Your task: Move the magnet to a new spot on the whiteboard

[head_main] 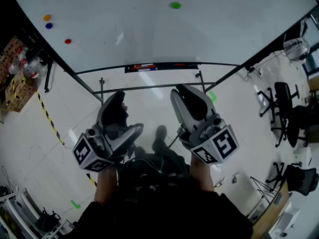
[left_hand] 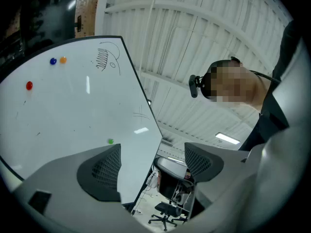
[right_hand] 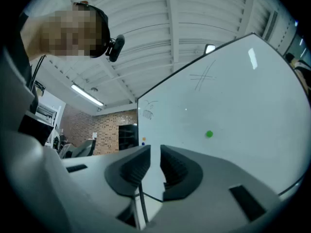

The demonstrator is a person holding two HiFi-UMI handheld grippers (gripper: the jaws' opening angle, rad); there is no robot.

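Observation:
A large whiteboard [head_main: 224, 29] stands ahead of me. A green magnet [head_main: 175, 5] sticks near its middle, also seen in the left gripper view [left_hand: 111, 141] and the right gripper view [right_hand: 209, 134]. Orange [head_main: 47, 17], blue [head_main: 49, 26] and red [head_main: 68, 41] magnets sit at its left side. My left gripper [head_main: 122, 114] hangs low in front of my body, well short of the board, its jaws wide apart and empty [left_hand: 153, 159]. My right gripper [head_main: 188, 97] is beside it, its jaws a narrow gap apart with nothing between them [right_hand: 154, 161].
A tray [head_main: 160, 66] with markers runs along the board's lower edge, above the stand's bars [head_main: 149, 87]. Office chairs [head_main: 285, 108] stand at the right. Yellow-black tape [head_main: 48, 117] crosses the floor at the left, near a cardboard box [head_main: 14, 76].

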